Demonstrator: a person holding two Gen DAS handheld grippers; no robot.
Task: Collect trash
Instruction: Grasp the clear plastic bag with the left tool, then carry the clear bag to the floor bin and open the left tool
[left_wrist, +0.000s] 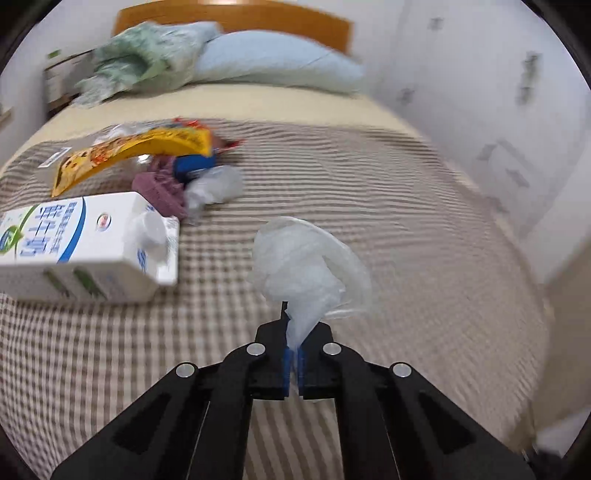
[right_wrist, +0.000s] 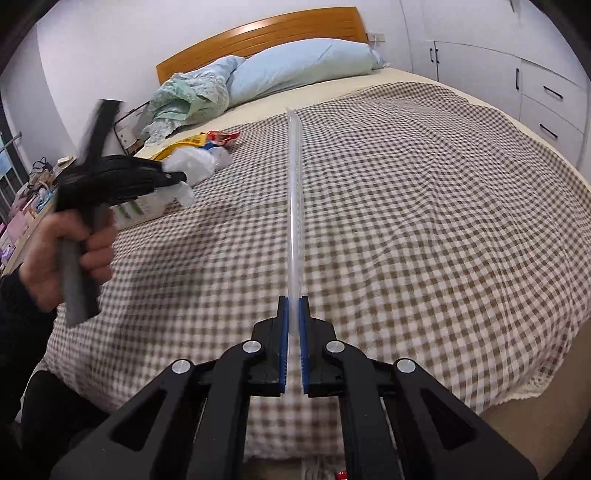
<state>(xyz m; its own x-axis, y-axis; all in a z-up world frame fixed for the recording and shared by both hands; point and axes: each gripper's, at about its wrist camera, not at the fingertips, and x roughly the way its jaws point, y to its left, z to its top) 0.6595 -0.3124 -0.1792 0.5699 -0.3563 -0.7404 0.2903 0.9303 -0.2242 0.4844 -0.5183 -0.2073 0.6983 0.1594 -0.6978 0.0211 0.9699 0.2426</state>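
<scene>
checked bed (right_wrist: 406, 192), left gripper (left_wrist: 294, 332) pinching plastic bag (left_wrist: 306, 266)

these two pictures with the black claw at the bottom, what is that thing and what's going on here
Each claw is a hand-held two-finger gripper with a camera behind its fingers. One picture looks along the left gripper, the other along the right gripper. In the right view a hand holds the left one. Both point down at a bed with a checked cover. The left is shut on a crumpled plastic bag; the right is shut on a thin clear edge, which I cannot identify. Left lie a carton, a yellow wrapper and other scraps.
</scene>
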